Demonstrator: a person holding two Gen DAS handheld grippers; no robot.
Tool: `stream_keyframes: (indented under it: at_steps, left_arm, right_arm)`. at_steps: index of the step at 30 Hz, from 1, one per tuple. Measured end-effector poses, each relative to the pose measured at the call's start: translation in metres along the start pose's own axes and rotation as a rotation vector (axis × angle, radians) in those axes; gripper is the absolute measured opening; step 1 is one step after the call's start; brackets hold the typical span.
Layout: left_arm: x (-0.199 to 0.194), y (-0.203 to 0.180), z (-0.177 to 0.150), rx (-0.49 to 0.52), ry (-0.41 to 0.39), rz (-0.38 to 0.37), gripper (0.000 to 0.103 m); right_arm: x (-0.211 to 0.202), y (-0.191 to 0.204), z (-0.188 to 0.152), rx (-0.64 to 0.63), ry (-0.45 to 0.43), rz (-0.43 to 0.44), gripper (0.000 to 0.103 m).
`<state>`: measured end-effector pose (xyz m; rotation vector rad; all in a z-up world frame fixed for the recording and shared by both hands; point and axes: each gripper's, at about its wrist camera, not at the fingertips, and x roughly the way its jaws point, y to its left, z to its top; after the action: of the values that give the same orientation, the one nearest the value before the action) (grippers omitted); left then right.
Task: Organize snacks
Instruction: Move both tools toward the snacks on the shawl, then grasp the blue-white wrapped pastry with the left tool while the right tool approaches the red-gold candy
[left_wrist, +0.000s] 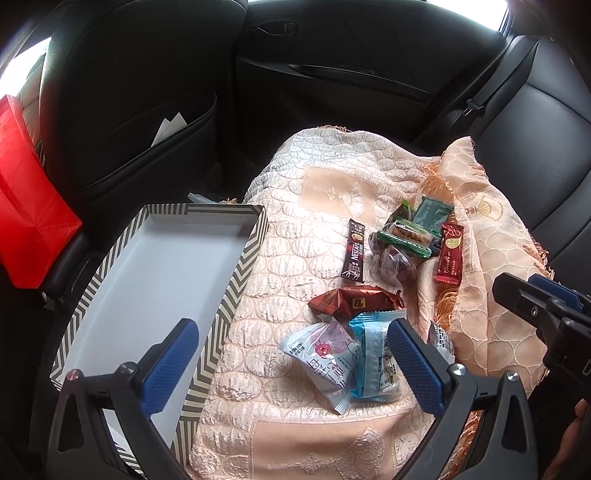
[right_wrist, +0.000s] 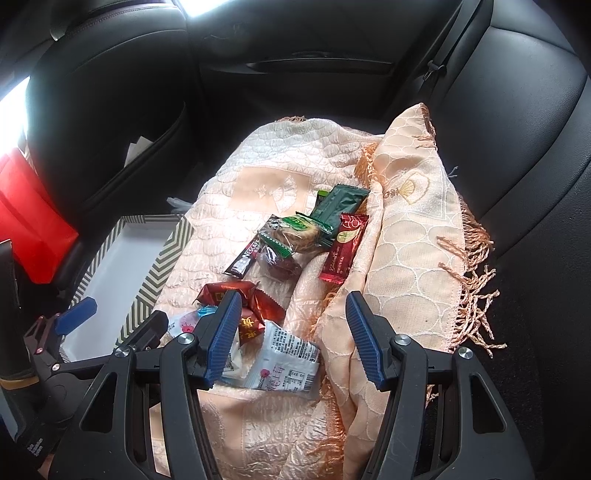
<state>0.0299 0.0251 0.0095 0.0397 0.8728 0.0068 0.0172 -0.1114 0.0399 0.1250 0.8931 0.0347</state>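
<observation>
Back seat of a car, covered by a peach quilted cloth (left_wrist: 295, 258) with a fringe. On the cloth, a loose heap of snacks; beside the heap, toward the front seats, a shallow box (left_wrist: 236, 273) with striped grey-and-white walls and a plain white floor, nothing in it yet.

Left hand-held gripper (left_wrist: 291, 365): released, jaws wide apart, nothing between them. Directly ahead of it and low, a white packet with pink print (left_wrist: 325, 354) touching a light blue packet (left_wrist: 373, 354), both soft crinkled film, pillow-shaped. Just beyond these, away from the box's near end, a dark red foil packet (left_wrist: 351, 301). Further along the cloth, a brown coffee stick (left_wrist: 355, 251), long axis roughly parallel to the box's long wall, then green packets (left_wrist: 406, 236) and a narrow red sachet (left_wrist: 450, 254).

Right hand-held gripper (right_wrist: 291, 334): also released and empty, over a fold of cloth on the far side of the heap from the box.

Probably the white packet first, by the left one: nearer to it, and nearer to the box. Slippery film, so a grip across the puffed middle seems safer.
</observation>
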Motion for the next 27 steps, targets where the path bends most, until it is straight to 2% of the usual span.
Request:
stream_keyframes:
  at_steps: [15, 21, 27]
  left_arm:
    - [0.004, 0.002, -0.001, -0.008, 0.015, 0.005, 0.103]
    - [0.014, 0.012, -0.003, -0.03, 0.058, 0.01, 0.103]
    - [0.02, 0.001, -0.01, -0.015, 0.099, -0.04, 0.103]
  right_arm:
    - [0.002, -0.001, 0.0, -0.001, 0.011, 0.004, 0.059]
    - [0.008, -0.001, -0.002, -0.007, 0.04, 0.008, 0.059]
    - [0.014, -0.01, -0.003, 0.028, 0.065, 0.001, 0.059]
